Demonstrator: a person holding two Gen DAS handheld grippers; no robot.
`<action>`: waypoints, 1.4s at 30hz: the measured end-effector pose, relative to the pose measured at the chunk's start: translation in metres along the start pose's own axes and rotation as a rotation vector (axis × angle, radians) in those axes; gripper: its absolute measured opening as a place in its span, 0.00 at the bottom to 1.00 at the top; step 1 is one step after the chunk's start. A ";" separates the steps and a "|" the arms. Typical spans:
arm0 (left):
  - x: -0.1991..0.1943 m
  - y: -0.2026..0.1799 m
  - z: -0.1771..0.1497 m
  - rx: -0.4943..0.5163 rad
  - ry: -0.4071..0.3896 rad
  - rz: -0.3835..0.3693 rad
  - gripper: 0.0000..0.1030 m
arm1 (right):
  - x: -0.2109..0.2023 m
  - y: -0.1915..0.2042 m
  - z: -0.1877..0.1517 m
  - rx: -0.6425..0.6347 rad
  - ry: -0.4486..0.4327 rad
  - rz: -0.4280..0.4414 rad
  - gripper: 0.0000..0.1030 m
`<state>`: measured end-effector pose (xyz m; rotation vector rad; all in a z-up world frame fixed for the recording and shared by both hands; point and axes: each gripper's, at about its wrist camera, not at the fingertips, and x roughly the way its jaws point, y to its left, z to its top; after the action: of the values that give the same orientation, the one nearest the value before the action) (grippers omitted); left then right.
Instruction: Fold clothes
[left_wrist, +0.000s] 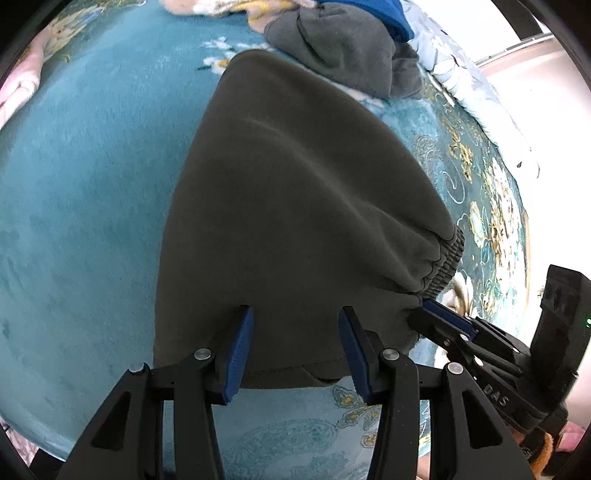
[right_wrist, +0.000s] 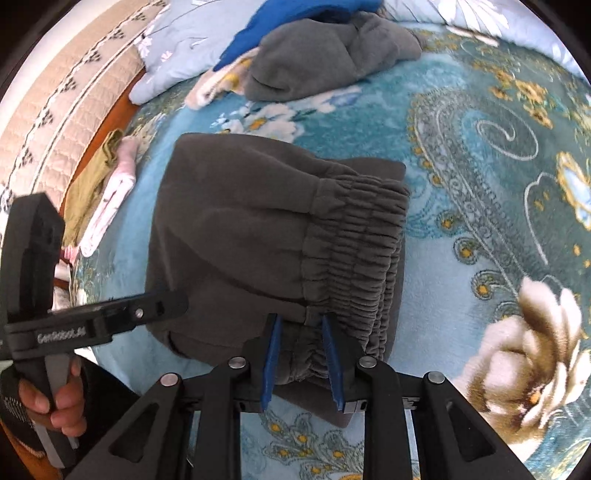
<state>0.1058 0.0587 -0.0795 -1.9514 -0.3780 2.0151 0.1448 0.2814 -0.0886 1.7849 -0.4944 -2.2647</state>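
Note:
Dark grey-green sweatpants (left_wrist: 295, 206) lie folded on the teal flowered blanket (left_wrist: 92, 184); their gathered elastic waistband (right_wrist: 354, 236) is on the right side. My left gripper (left_wrist: 297, 350) hovers open over the garment's near edge, with flat fabric under the gap and the pads not pressing it. In the right wrist view the left gripper (right_wrist: 173, 301) reaches in from the left, held by a hand (right_wrist: 55, 398). My right gripper (right_wrist: 303, 358) is shut on a bunched piece of the waistband at its near corner. The right gripper (left_wrist: 443, 321) also shows in the left wrist view at the garment's lower right.
A crumpled grey garment (right_wrist: 325, 55) and a blue one (right_wrist: 295, 18) lie at the far end of the bed, beside a pale blue pillow (right_wrist: 177, 44). Folded pink (right_wrist: 110, 199) and olive (right_wrist: 92, 177) clothes sit along the left edge by the quilted headboard (right_wrist: 66, 96).

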 end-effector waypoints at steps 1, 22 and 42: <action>0.002 -0.001 -0.002 0.002 0.003 0.003 0.47 | 0.002 -0.002 0.000 0.007 -0.002 0.006 0.26; 0.004 -0.004 0.001 0.019 0.021 0.018 0.51 | -0.010 -0.016 0.054 0.103 -0.094 0.006 0.26; -0.009 0.014 0.006 -0.075 -0.013 -0.105 0.52 | -0.032 -0.055 0.035 0.321 -0.185 0.254 0.47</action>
<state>0.0992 0.0422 -0.0771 -1.9200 -0.5546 1.9748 0.1203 0.3486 -0.0741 1.5358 -1.1070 -2.2769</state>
